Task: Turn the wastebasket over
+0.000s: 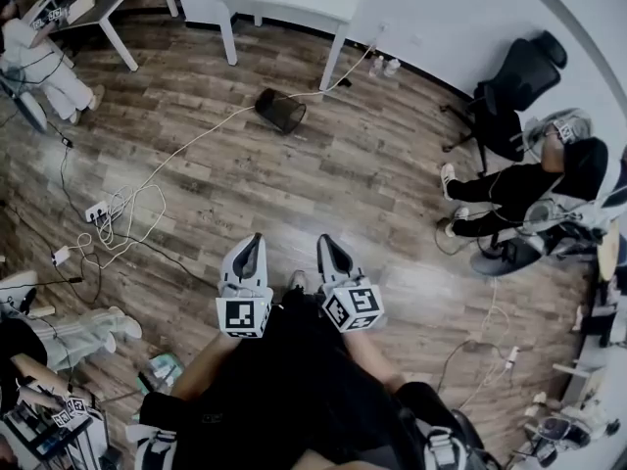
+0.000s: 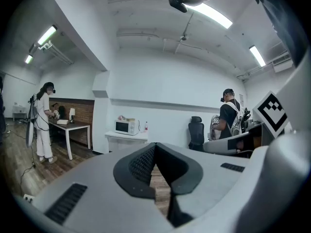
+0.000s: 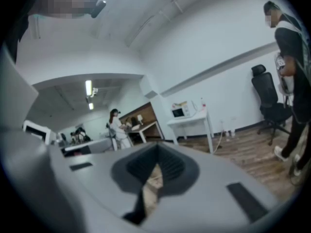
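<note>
Wastebasket (image 1: pixel 281 111) on its side on floor (image 1: pixel 294 194) near white table (image 1: pixel 294 3) | left claw (image 1: pixel 257 239) clenched, empty | right claw (image 1: pixel 324 241) clenched, empty

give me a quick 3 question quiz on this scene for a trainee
1. Where is the wastebasket?
a) on the floor near the table
b) on top of the table
c) between a gripper's jaws
2. True or false: the left gripper or the right gripper is holding the wastebasket.
3. Which appliance stands on the table?

Key: 1 a. 2 false: both grippers are shut on nothing, well short of it. 3 the microwave.
</note>
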A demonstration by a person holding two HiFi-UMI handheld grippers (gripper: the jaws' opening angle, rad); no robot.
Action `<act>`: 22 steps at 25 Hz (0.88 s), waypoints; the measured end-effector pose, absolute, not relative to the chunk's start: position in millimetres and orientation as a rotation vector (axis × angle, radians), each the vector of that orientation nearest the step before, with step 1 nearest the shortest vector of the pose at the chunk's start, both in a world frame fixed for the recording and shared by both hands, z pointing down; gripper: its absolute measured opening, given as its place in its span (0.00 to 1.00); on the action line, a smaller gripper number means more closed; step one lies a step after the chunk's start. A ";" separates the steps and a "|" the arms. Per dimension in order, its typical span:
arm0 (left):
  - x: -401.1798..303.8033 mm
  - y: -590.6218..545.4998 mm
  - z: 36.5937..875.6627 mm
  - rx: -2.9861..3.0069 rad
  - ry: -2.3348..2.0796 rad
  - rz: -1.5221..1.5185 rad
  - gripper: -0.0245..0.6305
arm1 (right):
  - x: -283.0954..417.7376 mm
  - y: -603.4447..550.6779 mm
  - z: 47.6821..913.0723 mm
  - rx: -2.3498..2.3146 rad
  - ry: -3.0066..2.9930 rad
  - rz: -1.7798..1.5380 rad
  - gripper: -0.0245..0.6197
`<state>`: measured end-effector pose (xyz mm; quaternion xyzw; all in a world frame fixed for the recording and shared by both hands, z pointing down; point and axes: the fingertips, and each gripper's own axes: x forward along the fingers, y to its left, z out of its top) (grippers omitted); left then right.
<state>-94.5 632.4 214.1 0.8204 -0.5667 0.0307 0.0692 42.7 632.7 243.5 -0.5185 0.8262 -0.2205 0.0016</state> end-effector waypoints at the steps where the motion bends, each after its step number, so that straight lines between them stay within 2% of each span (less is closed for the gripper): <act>1: -92.0 632.5 214.2 2.468 -1.707 0.094 0.09 | 45.4 632.6 243.6 -1.624 2.593 -0.692 0.09; 22: -43.5 634.7 220.4 2.455 -1.804 0.171 0.09 | 100.5 621.7 264.2 -1.575 2.654 -0.712 0.09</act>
